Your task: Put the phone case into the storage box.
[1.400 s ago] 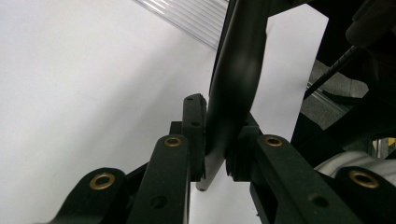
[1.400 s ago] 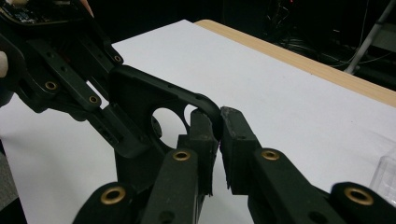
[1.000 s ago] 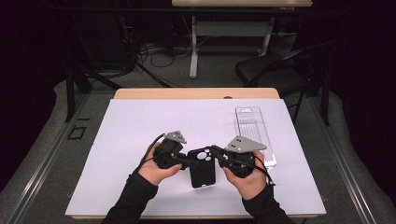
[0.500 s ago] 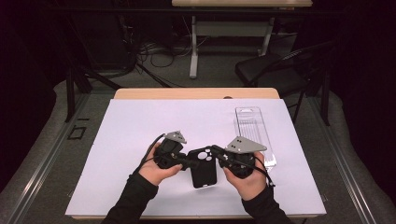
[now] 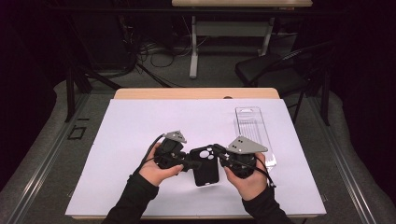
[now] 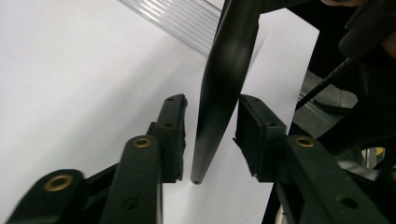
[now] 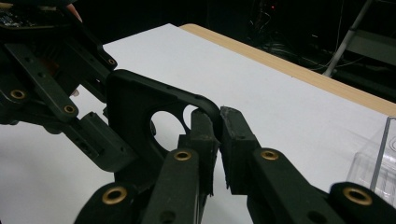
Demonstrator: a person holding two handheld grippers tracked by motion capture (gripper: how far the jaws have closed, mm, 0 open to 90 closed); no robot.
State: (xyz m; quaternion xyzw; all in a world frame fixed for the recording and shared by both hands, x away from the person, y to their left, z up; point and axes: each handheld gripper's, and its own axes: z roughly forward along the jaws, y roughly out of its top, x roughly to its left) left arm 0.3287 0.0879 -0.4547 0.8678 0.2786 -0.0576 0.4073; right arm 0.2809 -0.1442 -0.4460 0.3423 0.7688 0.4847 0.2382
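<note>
2 tools (image 5: pixel 203 161), 1 phone case (image 5: pixel 206 170)

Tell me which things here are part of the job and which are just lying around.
In use: black plastic phone case with round camera hole; left tool, open astride the case's edge; right tool, shut on the case's rim.

Lying about: clear ribbed plastic package, on the white table sheet.

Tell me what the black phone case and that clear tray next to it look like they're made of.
Phone case: probably matte black plastic or rubber, given its dull sheen and thin moulded edge with camera cutouts. Clear tray: likely thin transparent plastic packaging; the white table cover shows through its glossy ribs.
</note>
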